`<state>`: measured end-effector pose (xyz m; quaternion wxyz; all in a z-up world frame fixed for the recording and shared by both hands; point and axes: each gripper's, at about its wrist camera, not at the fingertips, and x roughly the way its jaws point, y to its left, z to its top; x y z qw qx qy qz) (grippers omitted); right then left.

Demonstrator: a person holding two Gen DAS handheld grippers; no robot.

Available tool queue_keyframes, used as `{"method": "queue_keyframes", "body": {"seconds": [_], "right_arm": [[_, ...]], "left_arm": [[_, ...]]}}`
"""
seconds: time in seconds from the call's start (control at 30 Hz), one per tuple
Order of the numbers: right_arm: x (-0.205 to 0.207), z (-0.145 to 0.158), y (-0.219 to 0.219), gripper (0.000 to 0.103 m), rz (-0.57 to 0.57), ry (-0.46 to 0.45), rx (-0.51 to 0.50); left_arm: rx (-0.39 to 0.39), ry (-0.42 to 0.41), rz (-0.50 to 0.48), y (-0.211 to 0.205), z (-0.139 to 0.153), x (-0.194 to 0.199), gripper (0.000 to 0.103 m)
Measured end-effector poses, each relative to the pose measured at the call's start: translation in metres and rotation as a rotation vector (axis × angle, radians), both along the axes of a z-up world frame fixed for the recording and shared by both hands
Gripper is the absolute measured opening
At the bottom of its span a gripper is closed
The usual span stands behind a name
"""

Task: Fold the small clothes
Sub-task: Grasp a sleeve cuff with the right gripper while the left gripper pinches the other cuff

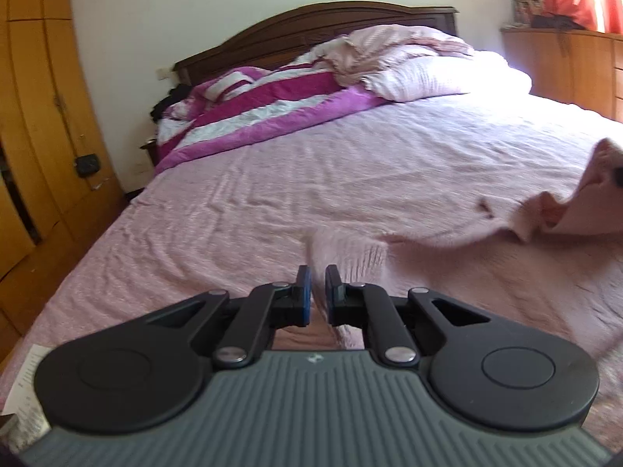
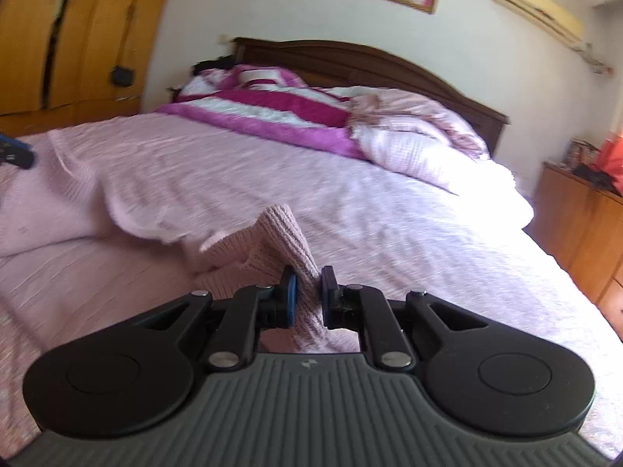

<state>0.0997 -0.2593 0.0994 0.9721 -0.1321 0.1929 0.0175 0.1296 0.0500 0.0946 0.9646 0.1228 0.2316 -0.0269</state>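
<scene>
A small pale pink knitted garment (image 1: pixel 447 229) lies across the pink bedsheet (image 1: pixel 272 179). My left gripper (image 1: pixel 317 276) is shut on one edge of the garment, low over the bed. My right gripper (image 2: pixel 307 278) is shut on a bunched, ribbed part of the garment (image 2: pixel 278 233) and holds it lifted off the sheet. The lifted part shows at the right edge of the left wrist view (image 1: pixel 592 194). The left gripper shows at the left edge of the right wrist view (image 2: pixel 13 153).
A rumpled magenta-and-white quilt (image 1: pixel 272 105) and pale pink bedding (image 1: pixel 420 66) lie at the dark wooden headboard (image 1: pixel 311 23). Wooden wardrobes (image 1: pixel 35 116) stand left of the bed, a wooden dresser (image 2: pixel 584 225) right. A paper sheet (image 1: pixel 27 385) lies at the near left bed edge.
</scene>
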Motion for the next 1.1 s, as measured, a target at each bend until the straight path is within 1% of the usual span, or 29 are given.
{"method": "queue_keyframes", "body": {"seconds": [0.07, 0.13, 0.23, 0.3, 0.33, 0.4, 0.5, 0.57, 0.6, 0.63, 0.67, 0.7, 0.83, 0.9, 0.97, 1.0, 1.03, 1.07, 1.1], "right_arm": [[0.011, 0.002, -0.011, 0.013, -0.033, 0.004, 0.024], [0.022, 0.001, -0.019, 0.013, -0.061, 0.009, 0.028], [0.04, -0.006, -0.028, 0.013, -0.093, 0.03, 0.024], [0.053, -0.014, -0.034, 0.013, -0.12, 0.054, 0.02], [0.059, -0.02, -0.037, 0.013, -0.129, 0.071, 0.024], [0.072, -0.032, -0.042, 0.013, -0.141, 0.11, 0.027], [0.085, -0.053, -0.046, 0.013, -0.158, 0.155, 0.031], [0.092, -0.066, -0.047, 0.013, -0.172, 0.175, 0.038], [0.094, -0.071, -0.047, 0.013, -0.177, 0.177, 0.043], [0.095, -0.074, -0.048, 0.014, -0.178, 0.18, 0.046], [0.095, -0.076, -0.047, 0.014, -0.178, 0.178, 0.046], [0.094, -0.076, -0.047, 0.014, -0.175, 0.176, 0.044], [0.094, -0.077, -0.046, 0.014, -0.165, 0.176, 0.036], [0.093, -0.077, -0.046, 0.014, -0.162, 0.175, 0.042], [0.093, -0.076, -0.048, 0.014, -0.161, 0.174, 0.053], [0.093, -0.076, -0.048, 0.014, -0.16, 0.175, 0.058], [0.092, -0.075, -0.048, 0.014, -0.16, 0.175, 0.063], [0.092, -0.075, -0.049, 0.014, -0.159, 0.175, 0.067], [0.092, -0.075, -0.049, 0.014, -0.159, 0.175, 0.069]], "left_arm": [[-0.013, 0.011, 0.02, 0.009, -0.001, 0.011, 0.006], [-0.016, 0.025, 0.041, 0.015, -0.005, 0.025, 0.005], [0.003, 0.052, 0.076, 0.022, -0.015, 0.041, 0.005], [-0.003, 0.079, 0.088, 0.027, -0.021, 0.05, 0.005], [-0.024, 0.109, 0.082, 0.03, -0.023, 0.054, 0.005], [-0.094, 0.167, 0.061, 0.036, -0.027, 0.058, 0.006], [-0.178, 0.228, 0.031, 0.041, -0.033, 0.06, 0.008], [-0.217, 0.276, 0.023, 0.042, -0.038, 0.062, 0.013], [-0.231, 0.3, 0.036, 0.042, -0.04, 0.064, 0.031], [-0.235, 0.318, 0.06, 0.042, -0.043, 0.064, 0.055], [-0.234, 0.324, 0.083, 0.042, -0.045, 0.065, 0.064], [-0.236, 0.315, 0.096, 0.042, -0.046, 0.063, 0.066], [-0.251, 0.295, 0.057, 0.036, -0.049, 0.057, 0.066], [-0.21, 0.269, 0.045, 0.029, -0.05, 0.054, 0.065], [-0.175, 0.262, 0.04, 0.024, -0.055, 0.057, 0.065], [-0.18, 0.27, 0.04, 0.024, -0.058, 0.06, 0.061], [-0.202, 0.282, 0.04, 0.026, -0.061, 0.062, 0.054], [-0.233, 0.293, 0.046, 0.028, -0.063, 0.065, 0.051], [-0.262, 0.3, 0.066, 0.032, -0.065, 0.067, 0.038]]}}
